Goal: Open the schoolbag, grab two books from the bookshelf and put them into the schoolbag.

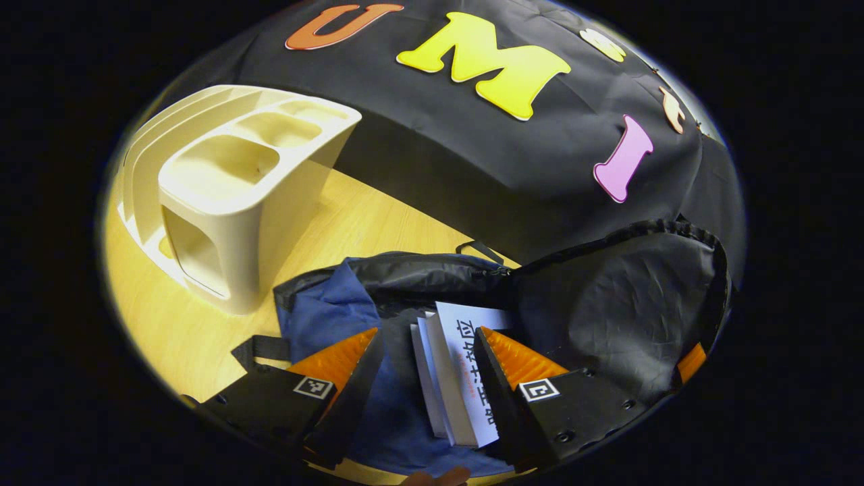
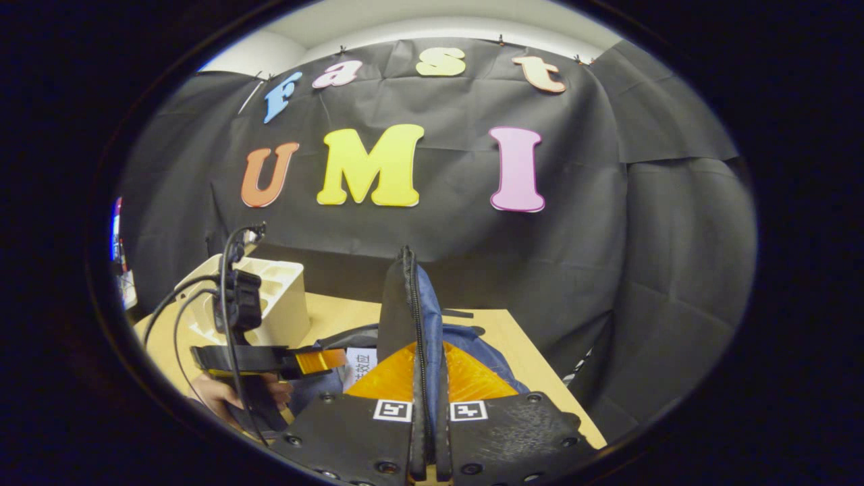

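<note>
Left gripper view: books (image 1: 451,378) lie in the schoolbag (image 1: 351,304) between the spread left tool (image 1: 425,358); right tool (image 2: 426,378) pinches the flap (image 2: 412,317).

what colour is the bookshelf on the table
Cream, plain with no pattern. The bookshelf shows best in the left gripper view.

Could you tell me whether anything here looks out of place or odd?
Nothing stands out: the right gripper holds the schoolbag flap up, the books sit inside, and the bookshelf stands upright.
</note>
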`<state>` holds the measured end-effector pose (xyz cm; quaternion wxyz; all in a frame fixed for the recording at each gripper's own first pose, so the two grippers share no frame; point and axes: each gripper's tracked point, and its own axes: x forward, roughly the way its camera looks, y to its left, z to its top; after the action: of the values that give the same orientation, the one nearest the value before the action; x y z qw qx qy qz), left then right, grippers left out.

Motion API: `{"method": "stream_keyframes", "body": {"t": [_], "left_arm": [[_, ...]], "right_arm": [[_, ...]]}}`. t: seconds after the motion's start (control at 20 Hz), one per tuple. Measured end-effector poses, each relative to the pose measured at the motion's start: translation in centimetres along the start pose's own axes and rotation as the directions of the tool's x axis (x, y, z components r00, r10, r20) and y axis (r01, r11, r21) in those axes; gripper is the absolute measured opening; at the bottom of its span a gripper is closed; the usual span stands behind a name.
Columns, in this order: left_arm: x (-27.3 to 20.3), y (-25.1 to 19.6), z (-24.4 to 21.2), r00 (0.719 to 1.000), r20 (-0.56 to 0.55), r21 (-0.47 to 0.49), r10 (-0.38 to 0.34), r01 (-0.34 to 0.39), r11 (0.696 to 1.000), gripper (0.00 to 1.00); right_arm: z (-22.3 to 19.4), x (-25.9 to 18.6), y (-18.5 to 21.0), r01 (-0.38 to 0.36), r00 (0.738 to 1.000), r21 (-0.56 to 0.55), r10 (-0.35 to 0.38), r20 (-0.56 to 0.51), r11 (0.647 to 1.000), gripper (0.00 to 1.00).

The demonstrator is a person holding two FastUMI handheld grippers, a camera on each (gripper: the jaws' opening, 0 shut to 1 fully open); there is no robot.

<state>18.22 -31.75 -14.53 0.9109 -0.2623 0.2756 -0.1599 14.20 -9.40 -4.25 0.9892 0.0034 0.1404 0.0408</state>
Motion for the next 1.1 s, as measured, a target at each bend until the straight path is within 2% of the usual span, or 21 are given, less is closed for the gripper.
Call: {"method": "stream_keyframes", "body": {"t": [0.25,0.45,0.5,0.55,0.65,0.85,0.9,1.0,1.05,1.1], "left_arm": [[-4.6,3.1,1.7,0.994,0.087,0.098,0.063,-0.072,0.993,0.84],[-8.4,5.9,3.3,0.976,0.188,0.182,0.112,-0.147,0.972,0.84],[-9.2,6.5,3.7,0.97,0.209,0.191,0.126,-0.167,0.967,0.84],[-10.2,7.2,3.9,0.966,0.222,0.195,0.133,-0.178,0.965,0.84],[-11.8,8.2,4.3,0.96,0.239,0.201,0.143,-0.193,0.96,0.84],[-15.3,10.2,5.8,0.932,0.318,0.232,0.176,-0.256,0.938,0.84],[-16.3,10.5,6.1,0.923,0.341,0.238,0.178,-0.268,0.934,0.84],[-18.3,11.1,6.7,0.911,0.372,0.238,0.179,-0.28,0.93,0.84],[-19.2,11.4,7.0,0.905,0.385,0.237,0.181,-0.287,0.928,0.84],[-20.1,11.7,7.1,0.899,0.398,0.241,0.181,-0.293,0.925,0.84]], "right_arm": [[-1.3,-0.1,0.4,0.018,1.0,-0.017,-0.018,-0.012,1.0,0.07],[-2.5,-0.4,0.9,0.025,0.999,-0.014,-0.025,-0.021,1.0,0.06],[-2.9,-0.4,1.1,0.027,0.999,-0.013,-0.028,-0.029,1.0,0.21],[-3.4,-0.5,1.0,0.038,0.999,-0.014,-0.038,-0.037,0.999,0.16],[-3.7,-0.8,0.7,0.054,0.998,-0.011,-0.054,-0.043,0.998,0.18],[-4.7,-1.9,0.9,0.072,0.996,0.0,-0.071,-0.062,0.997,0.34],[-4.9,-2.3,0.8,0.083,0.995,0.0,-0.082,-0.062,0.997,0.35],[-4.8,-3.1,0.9,0.091,0.995,0.007,-0.091,-0.052,0.996,0.6],[-4.8,-3.4,1.2,0.088,0.995,0.016,-0.087,-0.05,0.996,0.67],[-5.0,-3.8,1.6,0.083,0.995,0.024,-0.082,-0.051,0.996,0.65]]}}
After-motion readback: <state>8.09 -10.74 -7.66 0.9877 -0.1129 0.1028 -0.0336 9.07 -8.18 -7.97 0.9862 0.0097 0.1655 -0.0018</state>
